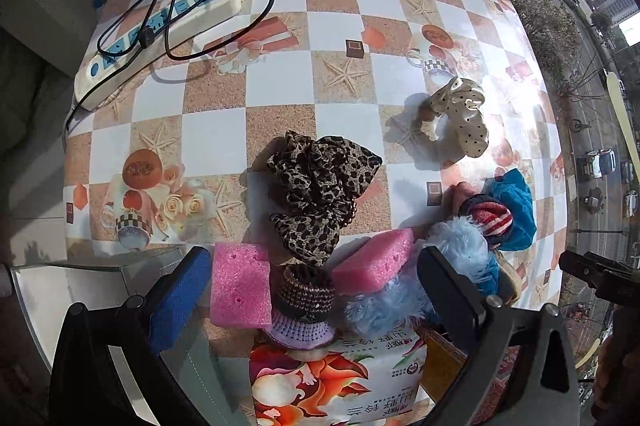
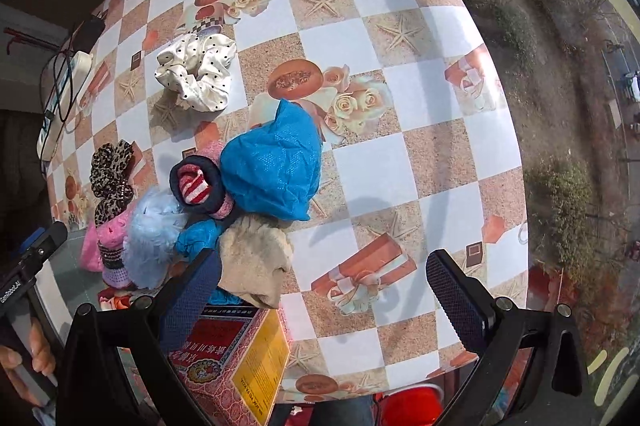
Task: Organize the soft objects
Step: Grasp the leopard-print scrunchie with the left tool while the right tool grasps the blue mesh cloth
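Checkered tablecloth [image 1: 280, 97]: two pink sponges [image 1: 240, 290], two scrunchies [image 1: 320, 185]; both grippers' fingers [image 2: 192, 306] spread.

From my left wrist view, the floral packet [image 1: 336, 378] runs off the bottom edge of the frame, and its far end is covered by the knitted purple piece [image 1: 300, 330]. My own right finger [image 1: 456, 298] hides part of the fluffy light-blue item [image 1: 384, 306] at lower right. The power strip's [image 1: 160, 37] near end disappears at the left table edge.

From my right wrist view, the red box [image 2: 236, 366] is cut by the bottom edge and partly behind my left finger [image 2: 188, 302]. The print on its yellow label [image 2: 264, 358] is too small to read. The pink sponges [image 2: 100, 242] at lower left are mostly hidden.
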